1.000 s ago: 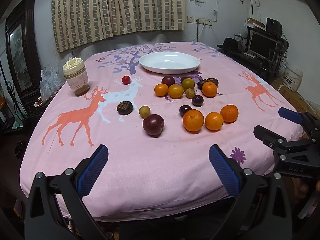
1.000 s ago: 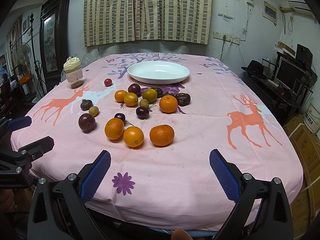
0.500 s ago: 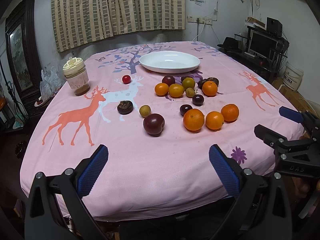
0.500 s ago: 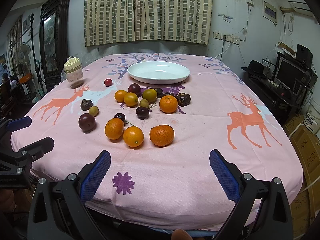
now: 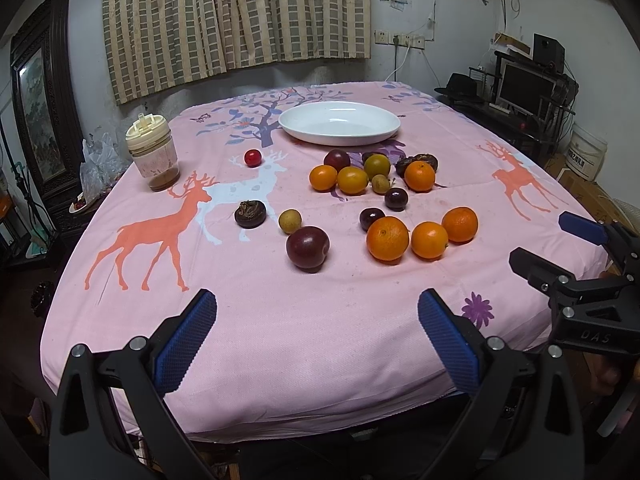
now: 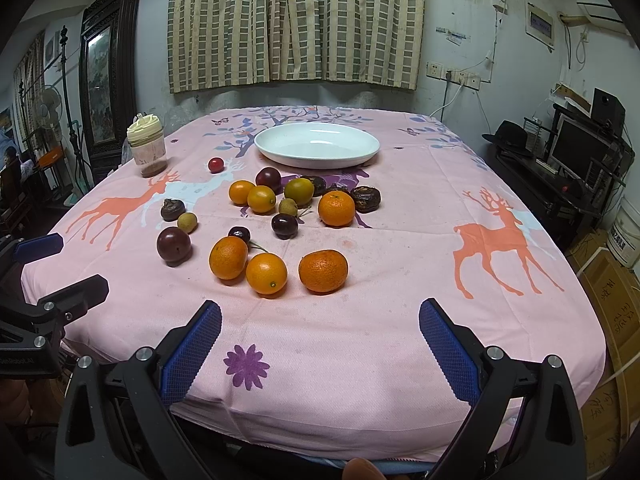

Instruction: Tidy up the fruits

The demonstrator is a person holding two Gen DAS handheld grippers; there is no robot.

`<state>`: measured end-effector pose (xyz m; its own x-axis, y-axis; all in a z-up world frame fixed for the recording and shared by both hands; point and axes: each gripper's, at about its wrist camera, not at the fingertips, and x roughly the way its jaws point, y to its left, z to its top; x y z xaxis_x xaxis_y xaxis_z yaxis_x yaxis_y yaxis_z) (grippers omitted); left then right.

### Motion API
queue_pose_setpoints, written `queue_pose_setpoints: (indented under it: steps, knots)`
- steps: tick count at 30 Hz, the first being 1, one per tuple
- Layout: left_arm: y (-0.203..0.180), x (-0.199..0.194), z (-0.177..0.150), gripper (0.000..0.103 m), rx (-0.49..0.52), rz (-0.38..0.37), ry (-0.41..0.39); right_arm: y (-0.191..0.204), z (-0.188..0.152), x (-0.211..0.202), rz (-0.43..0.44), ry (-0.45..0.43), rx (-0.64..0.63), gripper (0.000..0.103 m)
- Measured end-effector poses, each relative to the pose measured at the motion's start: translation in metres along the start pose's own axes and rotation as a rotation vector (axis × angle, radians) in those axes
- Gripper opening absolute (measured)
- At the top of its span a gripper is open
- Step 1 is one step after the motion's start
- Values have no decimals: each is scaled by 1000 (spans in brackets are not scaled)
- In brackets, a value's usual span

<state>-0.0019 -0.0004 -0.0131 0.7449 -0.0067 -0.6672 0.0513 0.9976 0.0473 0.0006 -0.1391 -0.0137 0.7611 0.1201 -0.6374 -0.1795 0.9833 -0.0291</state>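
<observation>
Several fruits lie loose on the pink tablecloth [image 5: 320,320]: three oranges [image 5: 387,238] [image 6: 323,271] in a near row, a large dark plum [image 5: 307,249] [image 6: 173,244], small plums, yellow-orange fruits and a red cherry tomato [image 5: 253,157]. An empty white plate [image 5: 339,123] [image 6: 317,145] stands behind them. My left gripper [image 5: 318,336] hovers open over the table's near edge, holding nothing. My right gripper [image 6: 320,340] is open too, low at the front edge, empty; it also shows at the right of the left wrist view.
A plastic jar [image 5: 152,152] with a cream lid stands at the table's left. Dark framed furniture [image 6: 106,68] lines the left wall, a desk with a monitor [image 5: 524,88] the right. Cardboard boxes [image 6: 608,300] sit on the floor at right.
Both views have shifted very slightly; the fruits, the plate and both open grippers stand as before.
</observation>
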Motion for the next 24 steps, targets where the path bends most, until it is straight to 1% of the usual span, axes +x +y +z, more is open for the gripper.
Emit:
queue_pose_setpoints:
  steps: [24]
  knots:
    - [0, 0, 0, 99, 2, 2, 2, -1, 0, -1, 0, -1, -1, 99]
